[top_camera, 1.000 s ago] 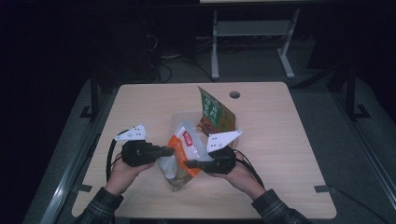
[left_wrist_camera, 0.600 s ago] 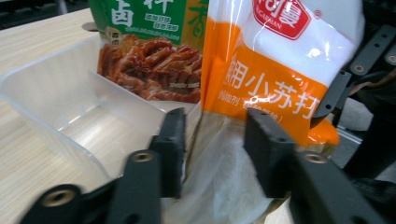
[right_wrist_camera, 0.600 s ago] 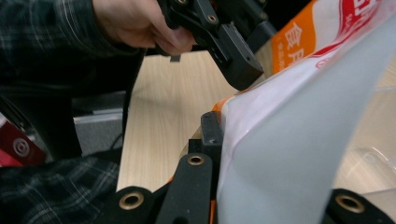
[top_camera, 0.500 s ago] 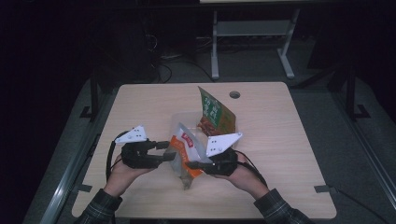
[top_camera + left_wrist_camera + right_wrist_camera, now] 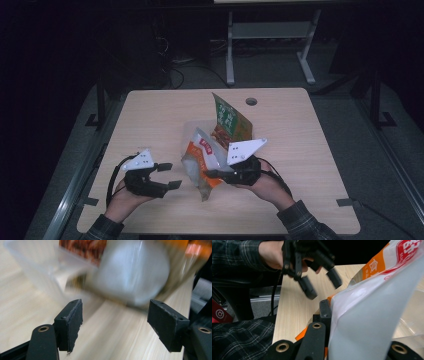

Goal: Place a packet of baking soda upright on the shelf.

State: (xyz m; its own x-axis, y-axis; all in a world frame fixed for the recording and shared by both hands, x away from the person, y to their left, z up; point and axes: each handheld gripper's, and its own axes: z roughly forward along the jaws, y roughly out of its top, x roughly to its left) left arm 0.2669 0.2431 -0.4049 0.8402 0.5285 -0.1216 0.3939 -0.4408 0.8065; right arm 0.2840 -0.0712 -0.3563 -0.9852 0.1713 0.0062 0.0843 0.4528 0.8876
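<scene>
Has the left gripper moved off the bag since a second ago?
Yes. The left gripper has let go of the orange-and-white bag and drawn back toward the table's left edge; its jaws have just been opening, with nothing between them.

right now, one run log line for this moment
left gripper: open, just released, clear of bag | right gripper: shut on orange-and-clear plastic snack bag | green packet: upright behind

I see an orange-and-white plastic snack bag (image 5: 200, 160) with red lettering, crumpled and lifted off the table at its right edge, its lower corner hanging down. Close behind it, a green-and-brown packet (image 5: 227, 122) stands upright and tilted, near the middle of the light wooden table (image 5: 150, 115).
</scene>
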